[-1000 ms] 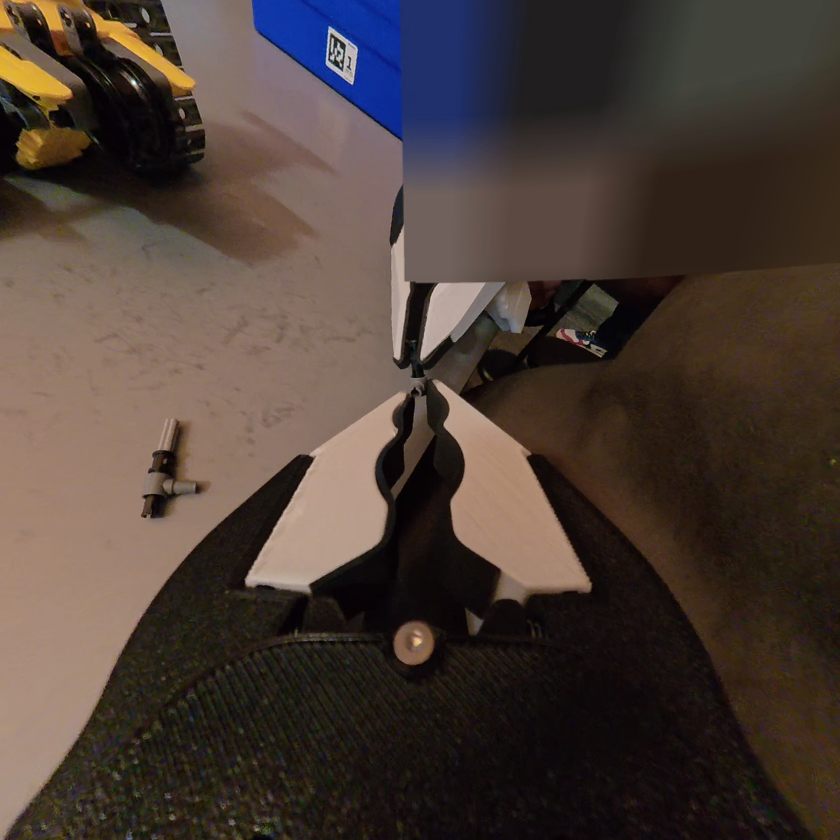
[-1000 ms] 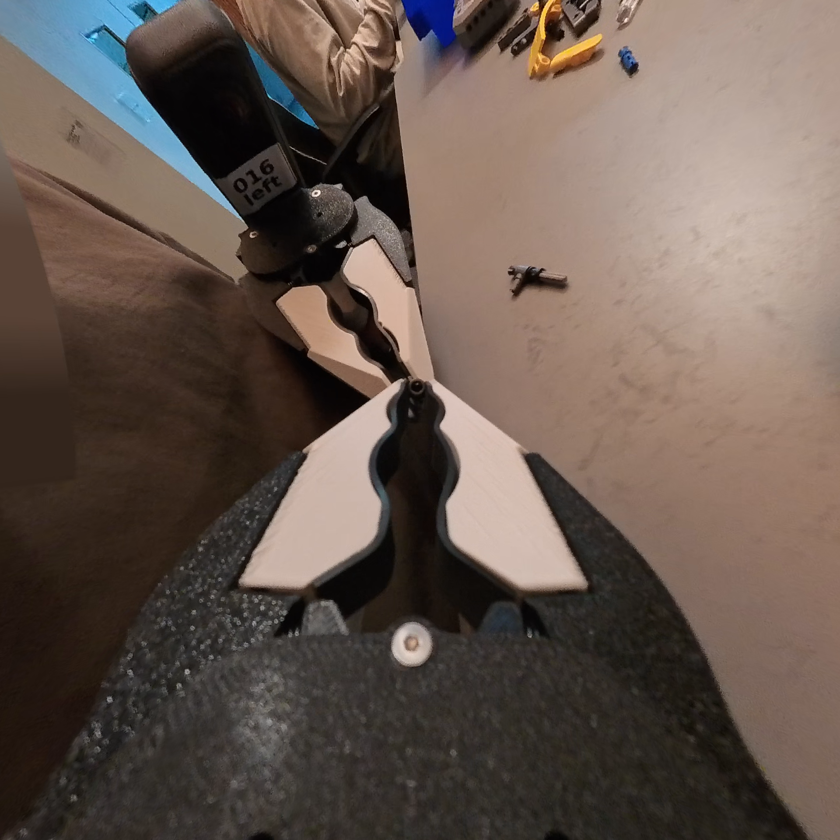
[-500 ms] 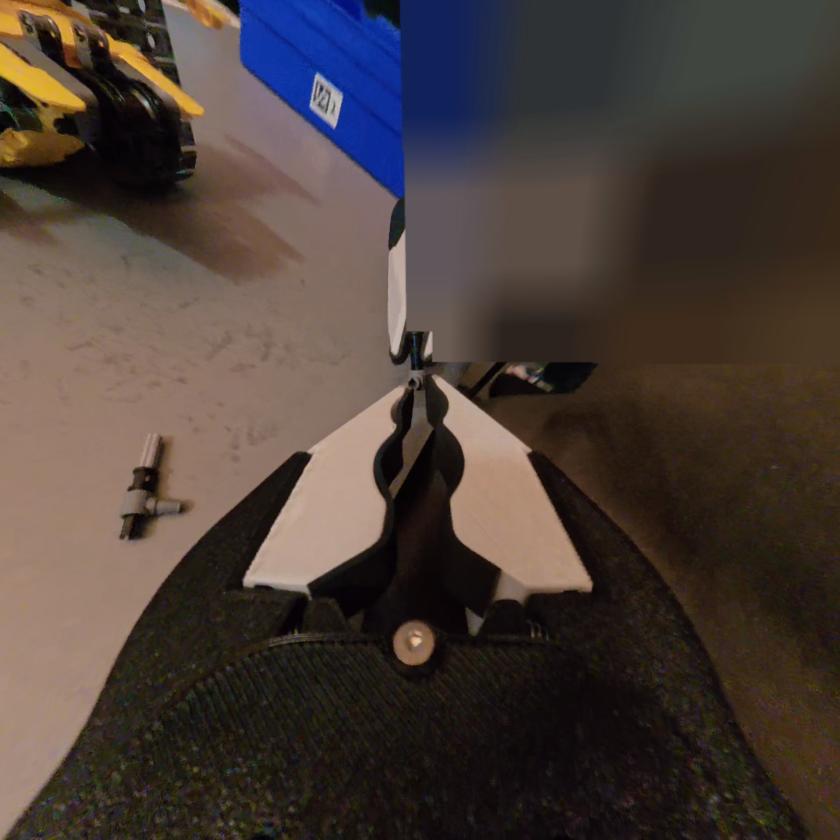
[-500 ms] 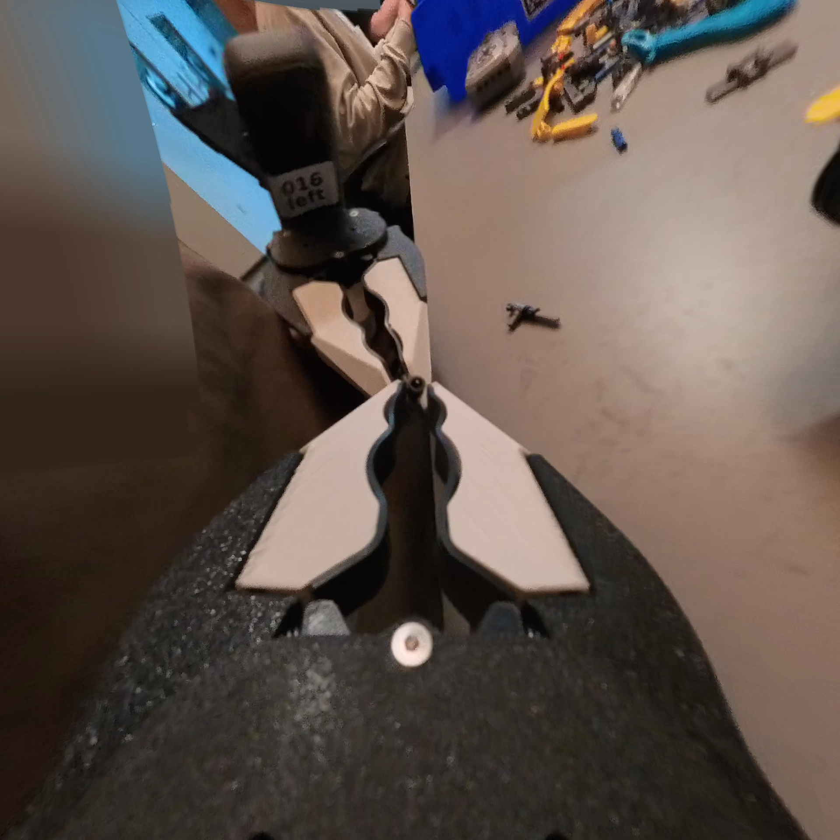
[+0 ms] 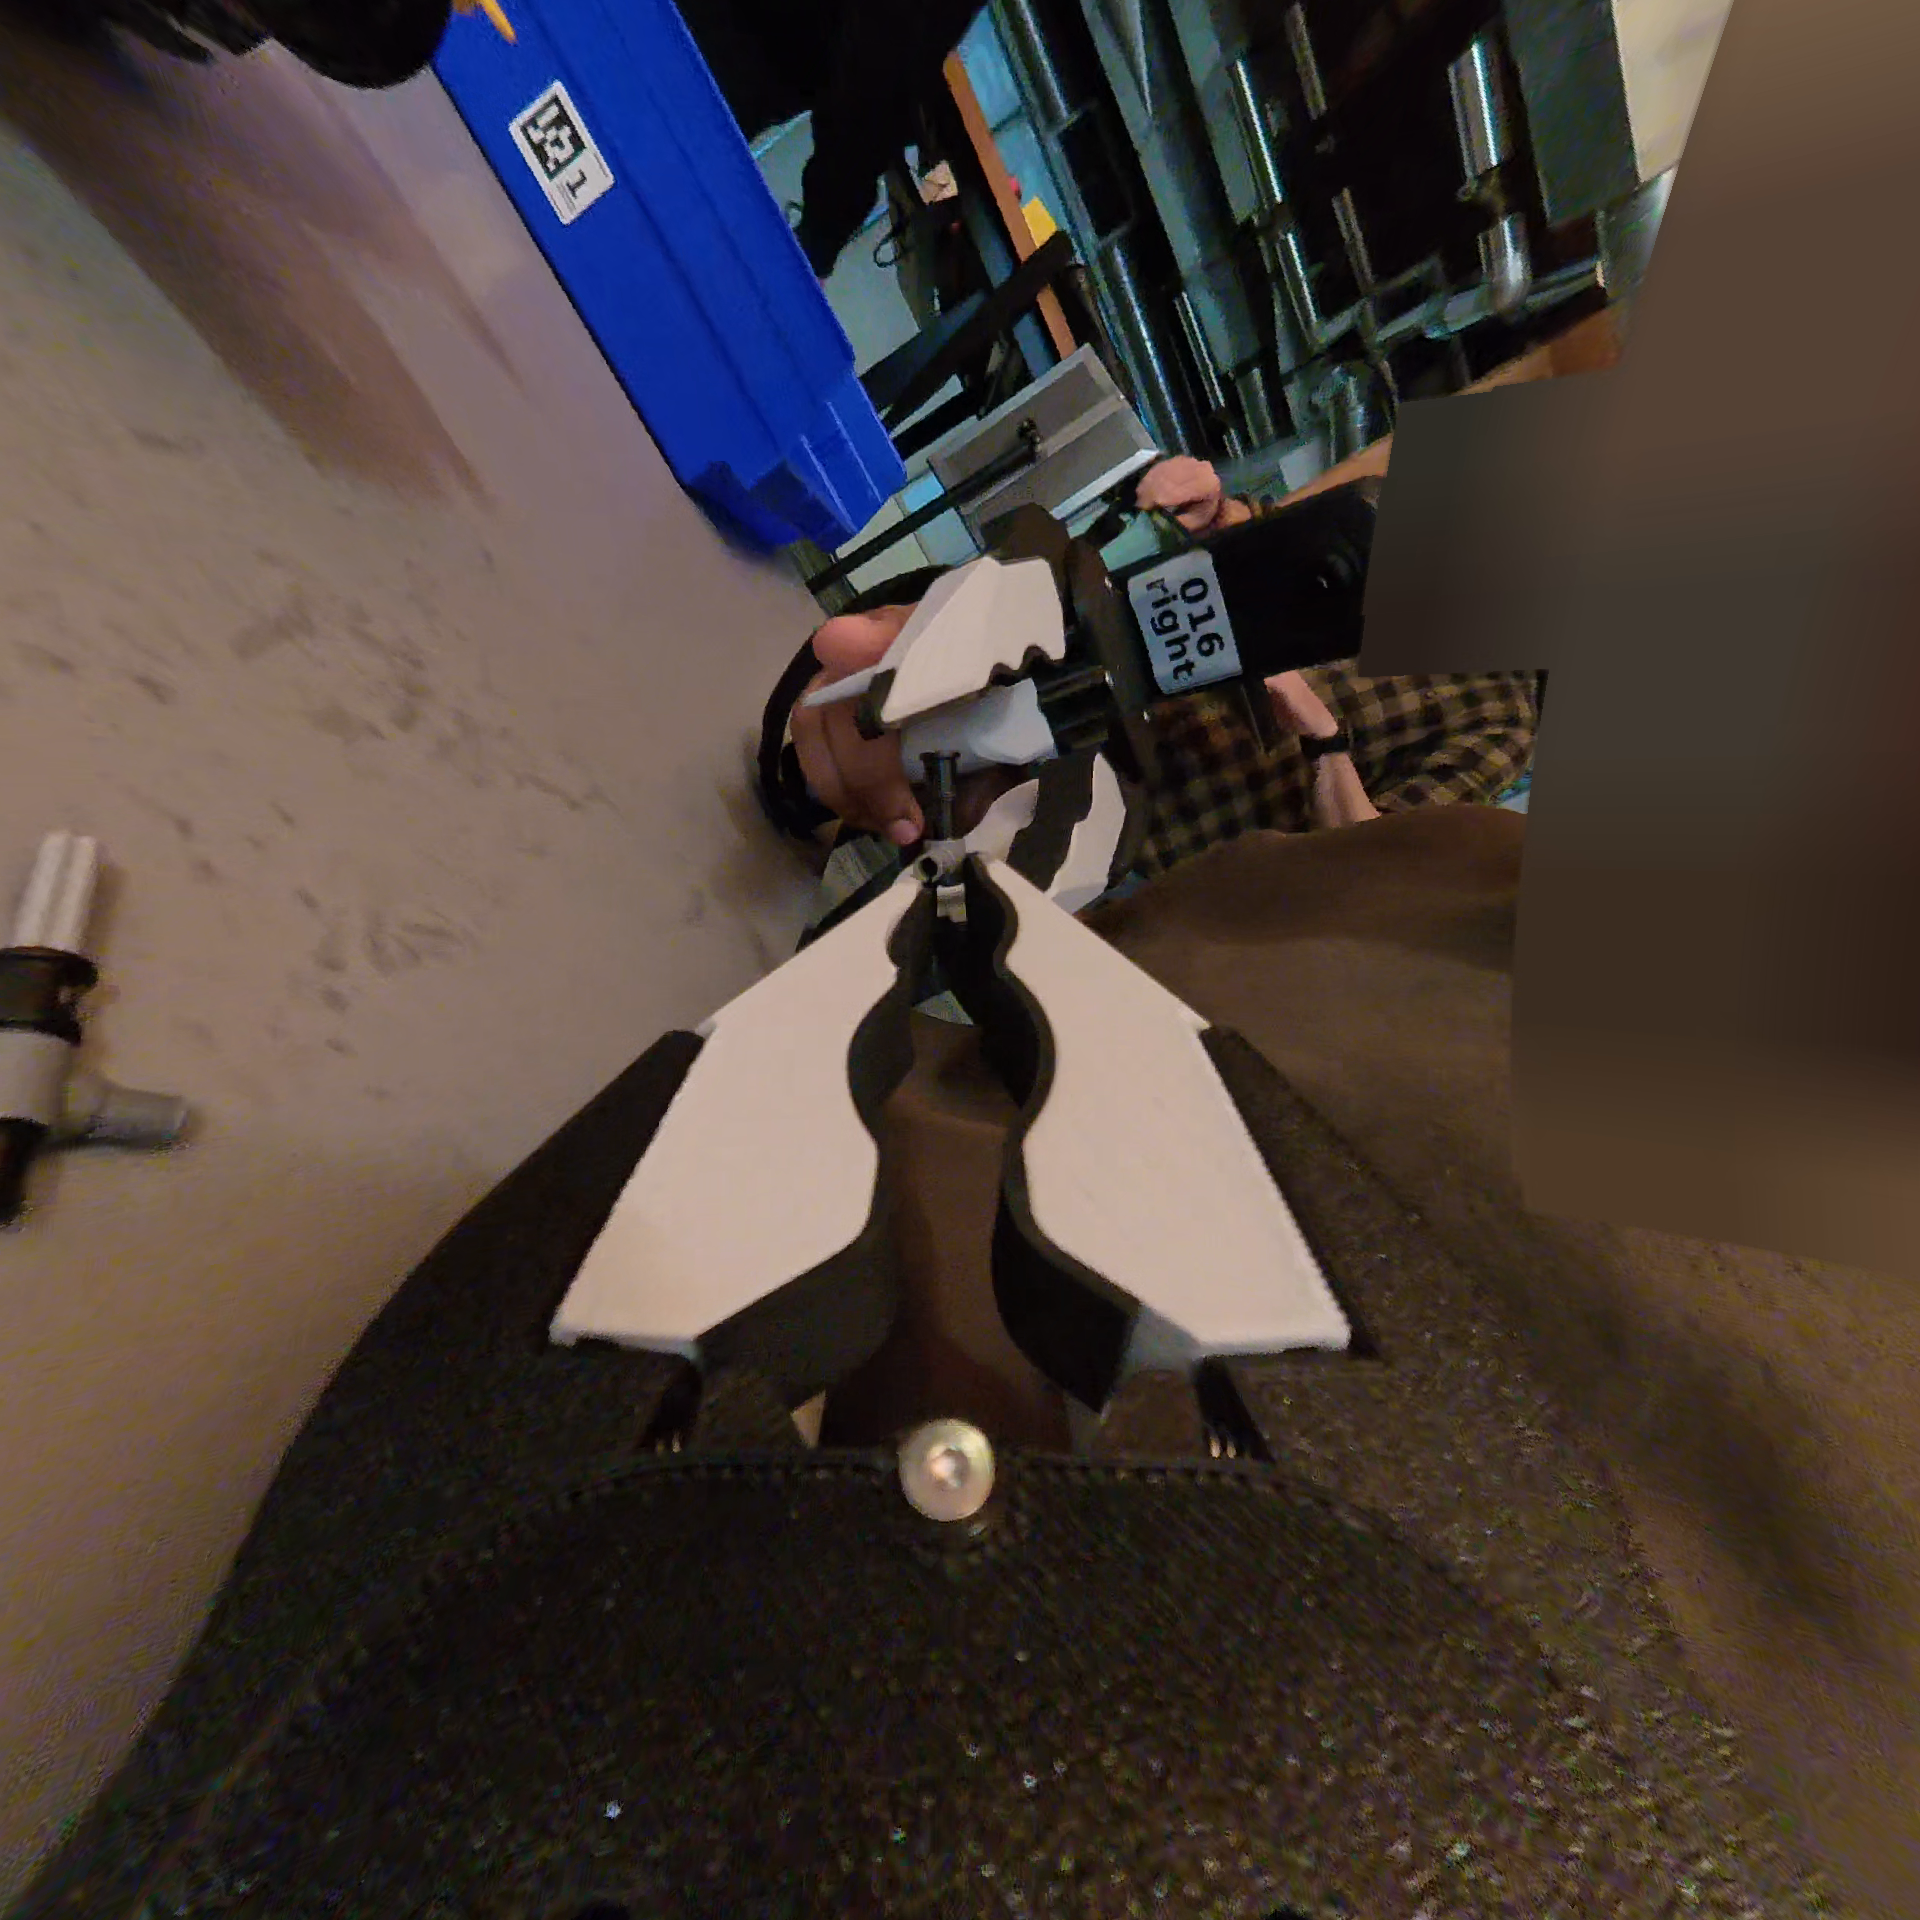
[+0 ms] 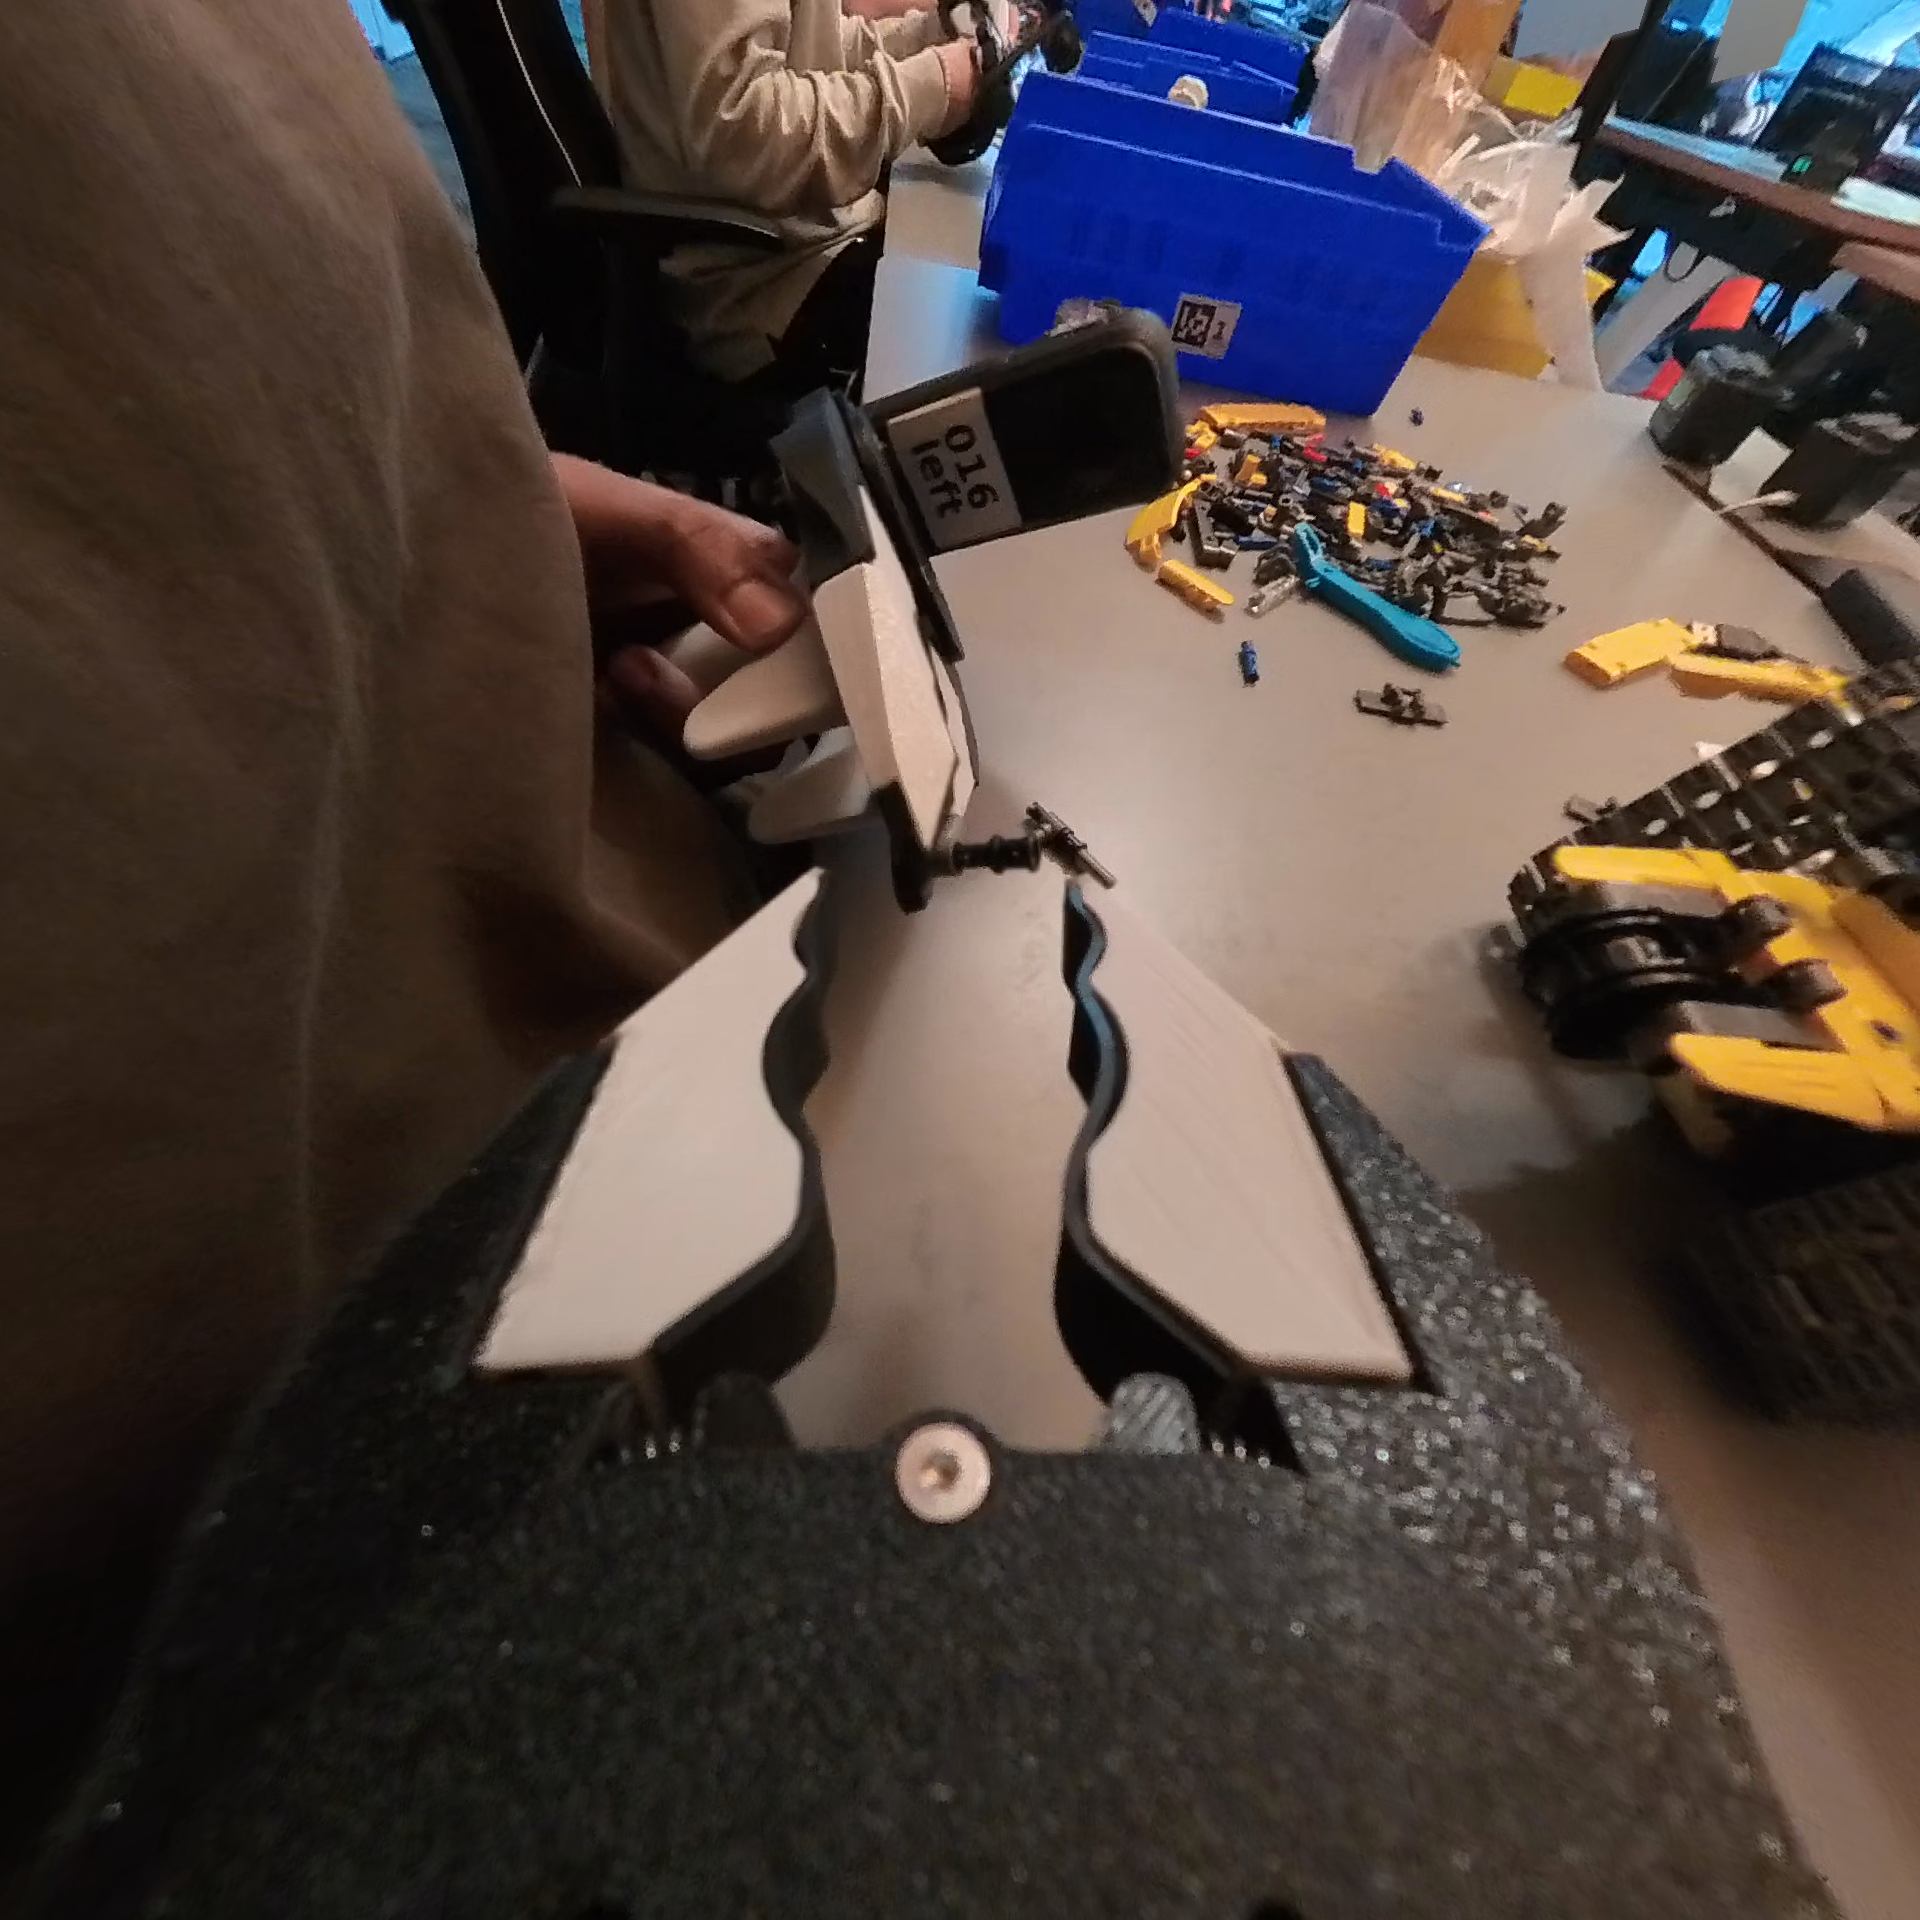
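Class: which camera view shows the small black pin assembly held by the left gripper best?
The right wrist view: the black pin assembly shows side-on, jutting from the shut left gripper. The left wrist view shows it end-on, largely hidden between the fingertips.

A grey tabletop [image 6: 1299, 831] fills the lower right of the right wrist view. A black office chair [image 6: 623, 239] stands upper left. Metal shelving [image 5: 1299, 208] (dimly lit) crosses the top of the left wrist view.

The grey-and-black connector piece [image 5: 42, 1039] is cut off by the left edge; distant loose parts [image 6: 1351, 520] blur together.
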{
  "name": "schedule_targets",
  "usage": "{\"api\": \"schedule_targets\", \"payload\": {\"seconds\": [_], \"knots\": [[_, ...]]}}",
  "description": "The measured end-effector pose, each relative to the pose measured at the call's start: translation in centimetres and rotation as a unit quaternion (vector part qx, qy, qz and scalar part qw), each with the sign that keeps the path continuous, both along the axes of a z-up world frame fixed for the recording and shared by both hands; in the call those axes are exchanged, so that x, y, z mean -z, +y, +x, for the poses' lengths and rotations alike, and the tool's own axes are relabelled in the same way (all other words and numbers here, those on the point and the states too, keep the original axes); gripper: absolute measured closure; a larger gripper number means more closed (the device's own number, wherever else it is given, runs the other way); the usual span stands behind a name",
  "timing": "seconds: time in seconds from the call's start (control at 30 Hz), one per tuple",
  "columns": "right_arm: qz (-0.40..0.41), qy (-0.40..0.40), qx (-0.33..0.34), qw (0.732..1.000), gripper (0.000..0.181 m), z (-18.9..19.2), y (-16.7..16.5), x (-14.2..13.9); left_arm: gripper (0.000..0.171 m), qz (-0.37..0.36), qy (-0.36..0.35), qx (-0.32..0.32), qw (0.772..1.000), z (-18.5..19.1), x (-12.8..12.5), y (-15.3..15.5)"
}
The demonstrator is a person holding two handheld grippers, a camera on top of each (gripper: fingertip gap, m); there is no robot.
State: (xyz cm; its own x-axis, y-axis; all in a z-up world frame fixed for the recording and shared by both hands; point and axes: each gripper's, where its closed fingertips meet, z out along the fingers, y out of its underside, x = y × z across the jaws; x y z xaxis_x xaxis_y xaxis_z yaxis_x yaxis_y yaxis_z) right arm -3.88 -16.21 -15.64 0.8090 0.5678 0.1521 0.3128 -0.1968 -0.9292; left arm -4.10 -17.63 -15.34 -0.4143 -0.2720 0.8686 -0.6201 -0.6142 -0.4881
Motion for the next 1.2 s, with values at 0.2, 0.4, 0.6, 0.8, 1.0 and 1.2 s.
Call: {"api": "schedule_targets", "payload": {"seconds": [0.2,0.4,0.6,0.8,1.0,1.2], "knots": [[0.044,-0.045,0.002,0.998,0.155,0.0,0.2,-0.5,0.169,-0.007,0.010,0.008,1.000,0.1,0.0,-0.3],[0.035,0.008,-0.009,0.999,0.169,0.0,-0.2,-1.0,0.146,0.025,0.001,-0.008,1.000,0.6,0.2,-0.1],[0.023,0.044,0.012,0.999,0.175,0.7,0.2,-1.2,0.162,0.036,-0.012,-0.013,0.999,0.5,-0.1,1.0],[0.011,0.072,0.027,0.997,0.175,1.6,0.6,-1.4,0.157,0.023,-0.023,-0.037,0.999,0.7,-0.5,2.3],[-0.139,0.246,-0.050,0.958,0.175,-0.3,-0.3,-1.0,0.147,0.118,-0.115,-0.014,0.986,-0.2,-2.1,2.0],[-0.214,0.324,-0.122,0.913,0.175,-1.2,-1.4,-0.5,0.150,0.235,-0.115,0.087,0.961,-1.4,-0.1,0.0]]}}
